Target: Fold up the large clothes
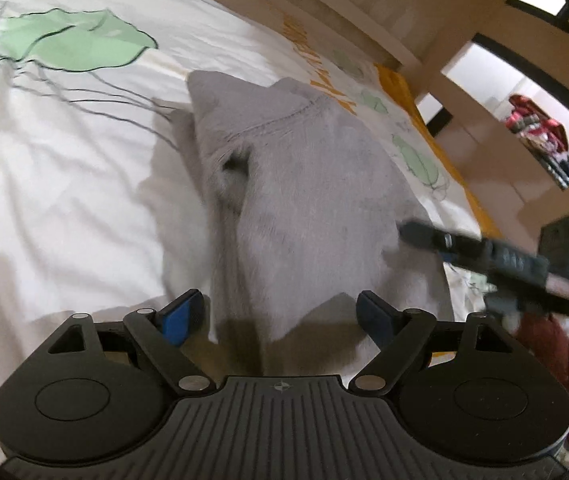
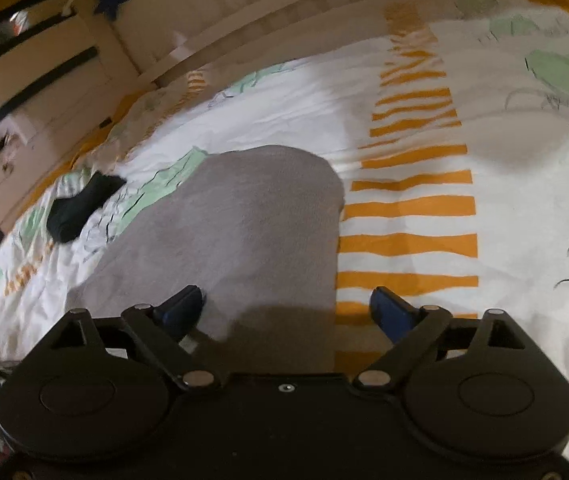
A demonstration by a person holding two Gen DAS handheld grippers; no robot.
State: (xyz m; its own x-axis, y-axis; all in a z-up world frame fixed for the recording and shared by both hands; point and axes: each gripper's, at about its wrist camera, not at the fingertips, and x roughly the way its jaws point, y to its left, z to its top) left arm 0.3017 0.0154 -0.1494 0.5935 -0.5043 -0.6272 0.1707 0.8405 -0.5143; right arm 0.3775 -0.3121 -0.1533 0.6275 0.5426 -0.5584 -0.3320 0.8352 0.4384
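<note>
A grey garment [image 1: 304, 184] lies folded on a white bedspread [image 1: 64, 160] printed with green leaves and orange stripes. The left wrist view shows its stitched seam and, at far right, the right gripper [image 1: 416, 236] over the cloth's right edge. Only the right wrist view shows a black sock [image 2: 80, 204] lying far left. Left gripper [image 1: 278, 316] and the right one [image 2: 288, 310] both have their fingers spread apart, holding nothing.

Plain grey garment [image 2: 244, 220] at centre; white bedcover [image 2: 524, 200] with orange stripes and green leaves; black sock [image 2: 80, 208] at left.
</note>
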